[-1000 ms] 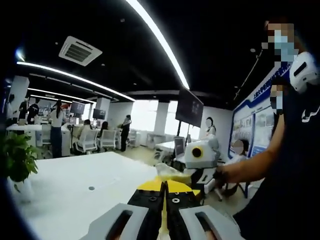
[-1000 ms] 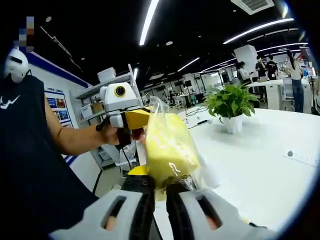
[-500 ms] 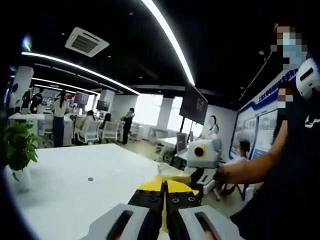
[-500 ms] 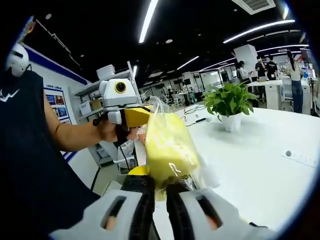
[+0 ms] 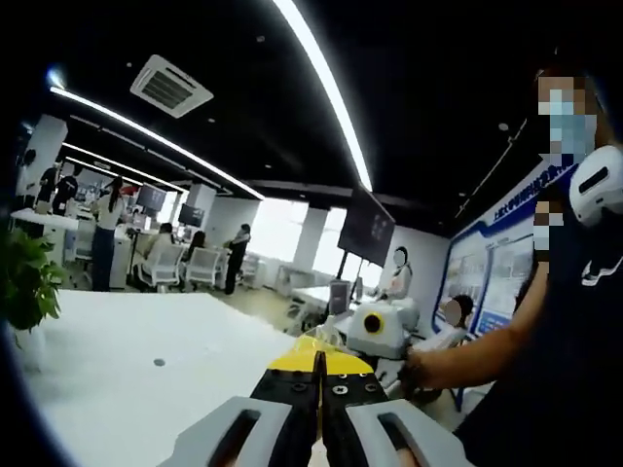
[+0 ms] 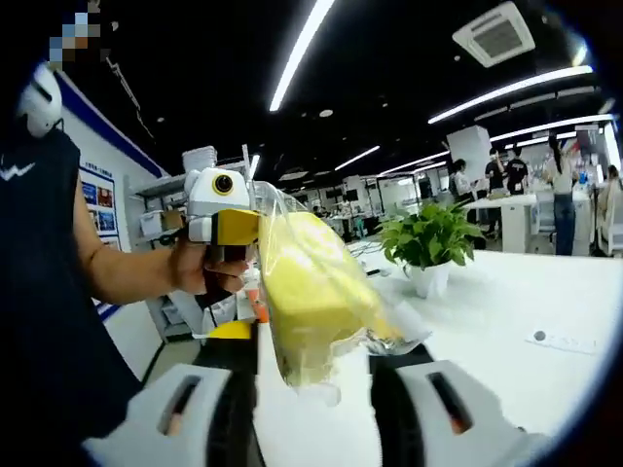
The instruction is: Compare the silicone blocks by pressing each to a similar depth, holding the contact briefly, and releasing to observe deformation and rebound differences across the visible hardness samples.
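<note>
Left gripper view first. My left gripper (image 5: 318,384) has its jaws pressed together, just a thin seam between the black fingers (image 5: 292,409) with their yellow tips. I can't make out anything clamped in that seam from this angle. Just past the tips a sliver of the yellow block (image 5: 316,343) in its clear bag peeks out. Beyond it and to the right of my fingers is the right gripper (image 5: 382,336), held in the person's hand (image 5: 417,370), forearm running off to the right. Left of the fingers stretches the white table (image 5: 136,389), with a potted plant (image 5: 21,284) far out on that side. Office chairs and people sit well beyond the table.

Right gripper view. My right gripper (image 6: 313,394) has its jaws spread apart, with a wide gap between the two fingers (image 6: 239,413). The yellow block (image 6: 311,292) in its plastic bag (image 6: 389,336) hangs in that gap and rises above the tips, tilted; I can't tell if either finger is touching it. The left gripper (image 6: 226,226) sits up and to the left of my fingers, right at the bag's top corner, and looks to be pinching it there. The person's hand (image 6: 200,272) wraps its handle. To the right of the fingers is the white table (image 6: 506,350) with the potted plant (image 6: 431,238) standing on it.
</note>
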